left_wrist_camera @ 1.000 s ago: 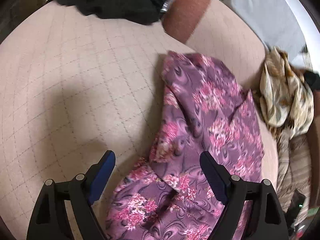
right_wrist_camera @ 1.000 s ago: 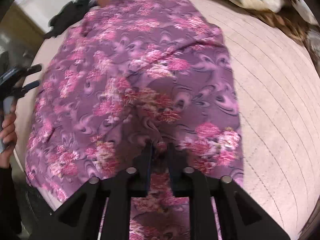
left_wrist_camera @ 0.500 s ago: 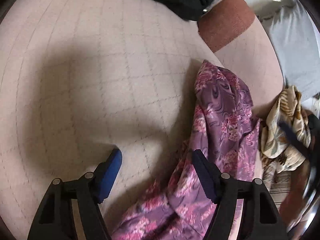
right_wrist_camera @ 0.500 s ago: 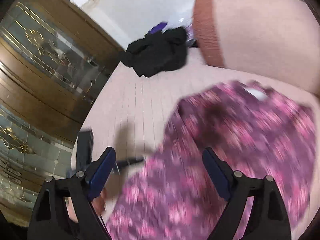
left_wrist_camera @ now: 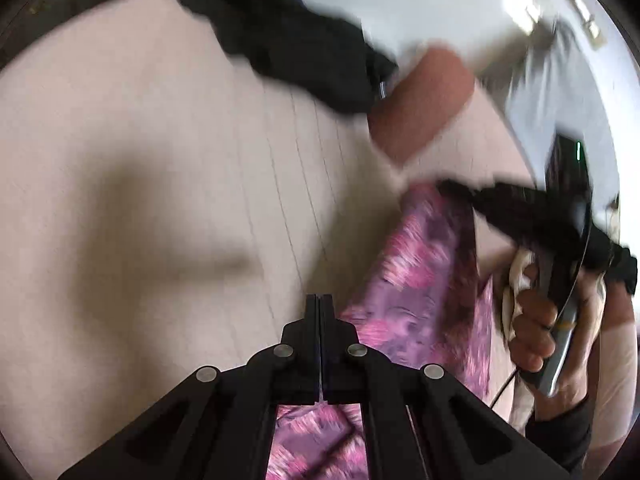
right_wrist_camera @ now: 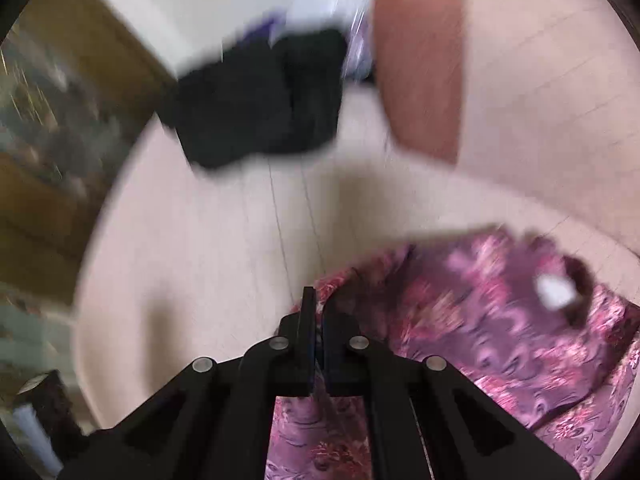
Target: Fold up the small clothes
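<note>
A purple garment with pink flowers (left_wrist_camera: 424,280) lies on the pale pink quilted sofa seat (left_wrist_camera: 160,160). My left gripper (left_wrist_camera: 320,304) is shut on the garment's edge, with cloth showing beneath the fingers. My right gripper (right_wrist_camera: 316,300) is shut on another edge of the same garment (right_wrist_camera: 500,320), and it shows in the left wrist view (left_wrist_camera: 472,196) at the cloth's far corner, held by a hand. A white label (right_wrist_camera: 554,290) shows on the cloth. Both views are blurred by motion.
A black garment (left_wrist_camera: 296,52) lies at the back of the seat, also in the right wrist view (right_wrist_camera: 260,100). A rust-brown cushion edge (left_wrist_camera: 424,100) stands behind. A wooden cabinet with glass (right_wrist_camera: 52,120) is to the left of the sofa.
Both grippers were open half a second ago and have shut on the purple garment's edges. The right gripper let go of the cloth earlier and gripped again. Both views have swung.
</note>
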`<action>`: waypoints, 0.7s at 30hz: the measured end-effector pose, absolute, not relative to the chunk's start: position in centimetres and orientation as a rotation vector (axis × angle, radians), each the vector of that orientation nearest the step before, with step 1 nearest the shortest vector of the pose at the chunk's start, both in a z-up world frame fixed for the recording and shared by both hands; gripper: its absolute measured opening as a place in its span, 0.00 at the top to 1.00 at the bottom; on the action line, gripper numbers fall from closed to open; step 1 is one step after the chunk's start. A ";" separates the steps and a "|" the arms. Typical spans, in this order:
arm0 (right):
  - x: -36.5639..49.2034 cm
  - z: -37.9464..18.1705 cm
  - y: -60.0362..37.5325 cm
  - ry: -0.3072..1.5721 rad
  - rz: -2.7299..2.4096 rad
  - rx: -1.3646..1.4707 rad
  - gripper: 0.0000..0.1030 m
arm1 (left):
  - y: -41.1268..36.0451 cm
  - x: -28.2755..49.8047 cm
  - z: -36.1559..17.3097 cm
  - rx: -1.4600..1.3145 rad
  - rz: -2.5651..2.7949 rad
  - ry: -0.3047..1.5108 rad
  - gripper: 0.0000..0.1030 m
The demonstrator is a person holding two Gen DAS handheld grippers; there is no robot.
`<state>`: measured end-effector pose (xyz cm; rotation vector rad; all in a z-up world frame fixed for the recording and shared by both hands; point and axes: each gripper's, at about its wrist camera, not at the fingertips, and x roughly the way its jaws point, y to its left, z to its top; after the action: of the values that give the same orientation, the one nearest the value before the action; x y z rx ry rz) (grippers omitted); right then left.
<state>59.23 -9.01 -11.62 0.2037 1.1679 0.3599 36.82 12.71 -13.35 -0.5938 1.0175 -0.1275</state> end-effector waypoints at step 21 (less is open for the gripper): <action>60.3 -15.8 -11.0 1.226 0.352 0.194 0.87 | 8.5 45.1 -19.5 -0.602 -0.207 1.204 0.41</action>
<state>60.26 -10.98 -15.81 0.1937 1.2265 0.3523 45.10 8.45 -19.50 -0.6016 1.2041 -0.2069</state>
